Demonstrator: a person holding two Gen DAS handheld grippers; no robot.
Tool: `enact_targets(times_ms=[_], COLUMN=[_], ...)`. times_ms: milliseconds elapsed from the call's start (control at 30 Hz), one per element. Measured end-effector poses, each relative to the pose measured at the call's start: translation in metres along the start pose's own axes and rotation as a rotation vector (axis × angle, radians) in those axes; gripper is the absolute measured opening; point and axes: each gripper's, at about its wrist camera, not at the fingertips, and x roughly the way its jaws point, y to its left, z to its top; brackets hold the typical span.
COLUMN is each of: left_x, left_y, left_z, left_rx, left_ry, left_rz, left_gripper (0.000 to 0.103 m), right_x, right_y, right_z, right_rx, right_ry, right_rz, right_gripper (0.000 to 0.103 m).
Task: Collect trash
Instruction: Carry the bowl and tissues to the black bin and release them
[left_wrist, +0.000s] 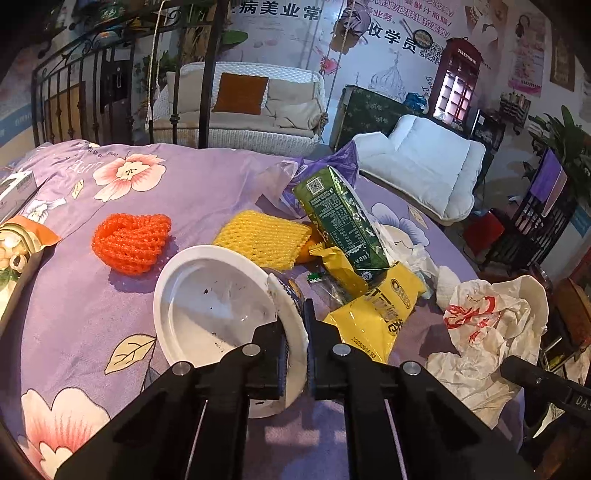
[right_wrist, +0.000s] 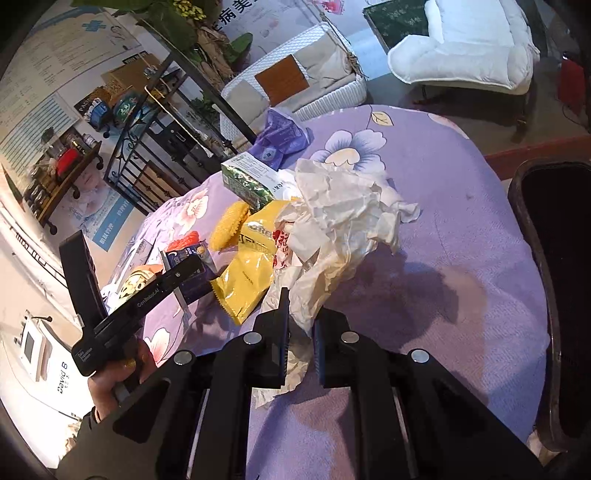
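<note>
L hand-held gripper (left_wrist: 295, 354) pinches white cup (left_wrist: 221, 314) rim; R hand-held gripper (right_wrist: 300, 347) pinches crumpled bag (right_wrist: 340, 229).

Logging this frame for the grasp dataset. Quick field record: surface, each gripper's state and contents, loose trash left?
surface: purple floral cloth
left gripper: shut on rim of white cup
right gripper: shut on crumpled white bag
loose trash: orange foam net, yellow foam net, green carton, yellow wrapper, purple bag
bin: none clearly visible
</note>
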Motion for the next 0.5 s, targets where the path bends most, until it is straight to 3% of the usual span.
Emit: enact_targets(times_ms=[333, 500], left_x=[-0.068, -0.090], left_y=[-0.024, -0.049], left_z=[-0.015, -0.030], left_rx=[0.015, 0.037], left_ry=[-0.137, -0.166], left_rz=[-0.032, -0.089], left_gripper=[0.008, 0.008], right_x=[-0.044, -0.081], right_y=[0.001, 0.000], right_z=[-0.013, -0.020], right_rx=[-0.053, -0.114], right_ry=[-0.077, -0.165], right_rz=[0.034, -0.007], right_gripper=[0.012, 0.012])
